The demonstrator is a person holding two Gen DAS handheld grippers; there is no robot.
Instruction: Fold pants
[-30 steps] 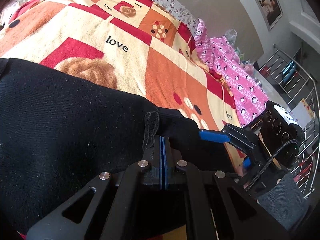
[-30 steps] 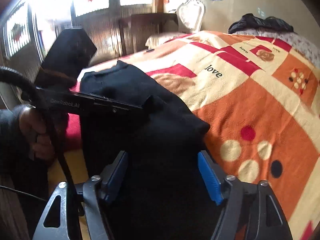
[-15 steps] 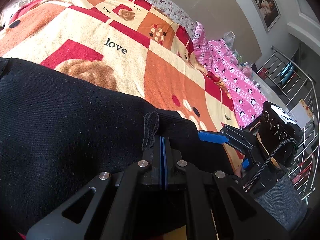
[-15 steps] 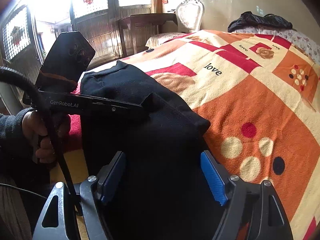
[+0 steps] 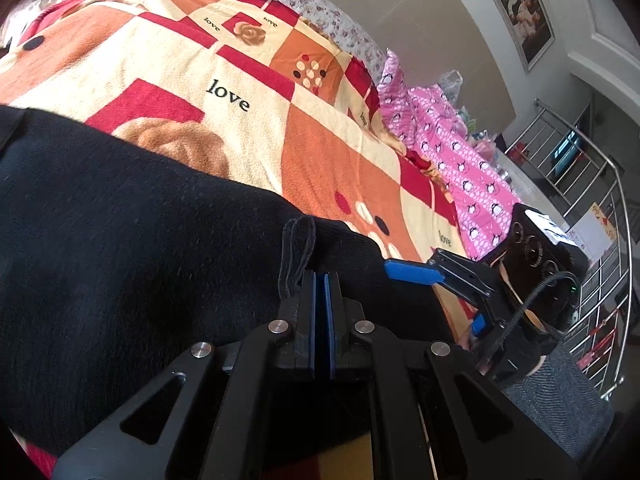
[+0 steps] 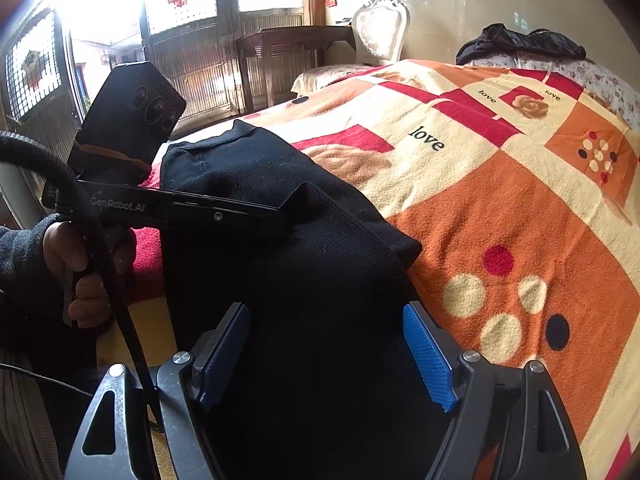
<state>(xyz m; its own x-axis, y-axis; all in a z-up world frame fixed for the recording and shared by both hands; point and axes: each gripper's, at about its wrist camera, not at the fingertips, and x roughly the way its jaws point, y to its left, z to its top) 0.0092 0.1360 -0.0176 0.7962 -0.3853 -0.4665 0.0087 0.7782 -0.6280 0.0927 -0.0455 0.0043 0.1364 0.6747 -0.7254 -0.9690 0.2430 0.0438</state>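
Observation:
Black pants (image 5: 120,220) lie along the near edge of a bed; they also show in the right wrist view (image 6: 280,240). My left gripper (image 5: 320,280) is shut on a pinched fold of the pants' edge, with a small loop of cloth sticking up beside the pads. In the right wrist view the left gripper (image 6: 276,216) comes in from the left, clamped on that fold. My right gripper (image 6: 326,344) is open, its blue pads either side of the black cloth near the pants' end. The right gripper shows at the right of the left wrist view (image 5: 404,270).
The bed has an orange, red and cream "love" blanket (image 5: 280,92). Pink penguin-print cloth (image 5: 452,152) lies at its far side. A dark jacket (image 6: 520,42) lies at the bed's head. A white chair (image 6: 380,28), wooden table (image 6: 288,52) and metal railing (image 5: 592,208) stand around.
Both views shifted slightly, with the right gripper drawn back a little over the pants. The left gripper stays clamped on the fold; the right stays open.

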